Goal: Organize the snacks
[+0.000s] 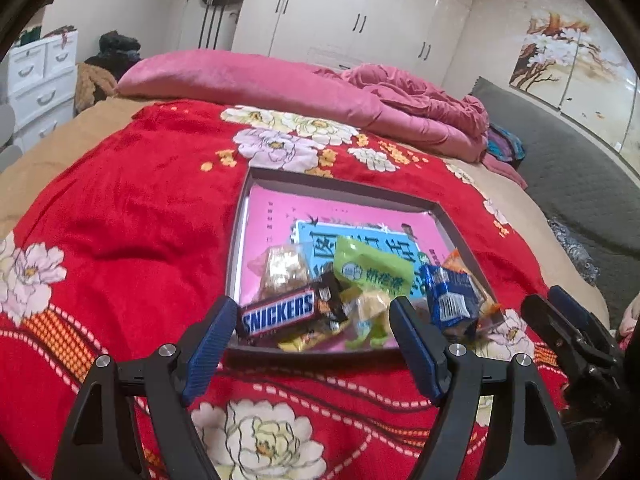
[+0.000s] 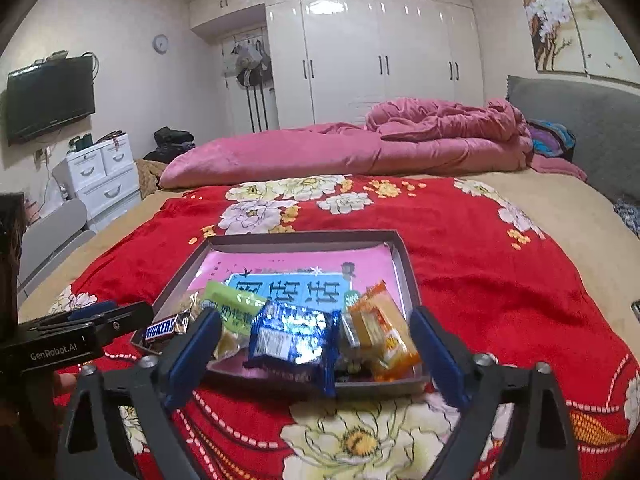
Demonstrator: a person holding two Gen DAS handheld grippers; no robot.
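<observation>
**Black frames, blue pads**

The left tool (image 1: 312, 320) has two matte black arms, each ending in a ribbed blue pad and fixed with round silver screws near the pivots. The right tool (image 2: 316, 340) is built alike: black triangular cut-out frames, blue ribbed fingers (image 2: 436, 348), silver bolts. White lettering "GenRobot.AI" runs along the black side of the left tool's body in the right wrist view.

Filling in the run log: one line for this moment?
left gripper: open, empty | right gripper: open, empty | snacks: piled in tray | Snickers bar: in tray

White wardrobe (image 2: 380, 56), wall TV (image 2: 50, 96), bed, pink duvet (image 2: 360, 148).
</observation>
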